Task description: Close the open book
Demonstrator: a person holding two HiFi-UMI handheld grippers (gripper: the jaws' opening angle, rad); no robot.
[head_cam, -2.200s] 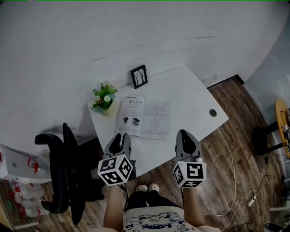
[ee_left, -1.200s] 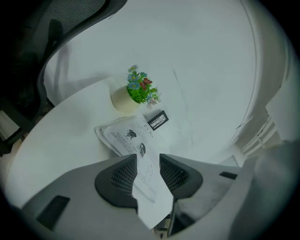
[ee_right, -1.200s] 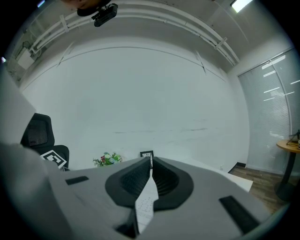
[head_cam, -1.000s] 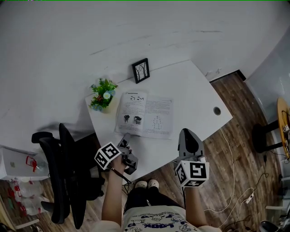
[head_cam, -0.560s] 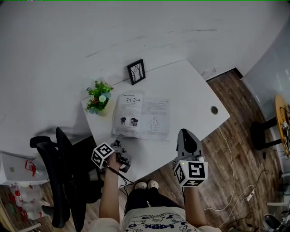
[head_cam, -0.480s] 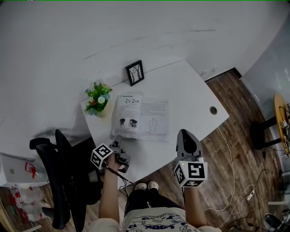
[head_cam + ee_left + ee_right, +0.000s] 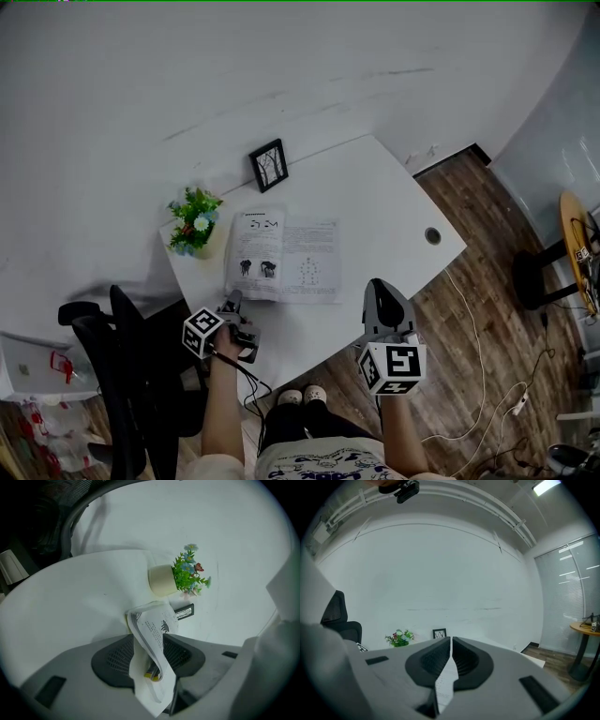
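An open book [image 7: 286,255] lies flat on the white desk [image 7: 375,206], its printed pages up. My left gripper [image 7: 230,302] is at the book's near left corner, rolled onto its side. In the left gripper view its jaws are opening, and the book's [image 7: 157,625] page edge curls into the gap of the left gripper [image 7: 147,635]; the pads stand clear of it. My right gripper [image 7: 377,287] hovers over the desk's front edge, right of the book, holding nothing. The right gripper [image 7: 451,639] shows only a thin slit, with the book [image 7: 446,681] seen through it.
A potted plant [image 7: 192,220] stands just left of the book, and a small black picture frame [image 7: 269,165] behind it. A cable hole [image 7: 432,235] is at the desk's right end. A black office chair [image 7: 103,375] stands at the left, near my left arm.
My left gripper moved down and forward to the book's near left corner, rolled over, and its jaws spread. The right gripper stayed where it was.
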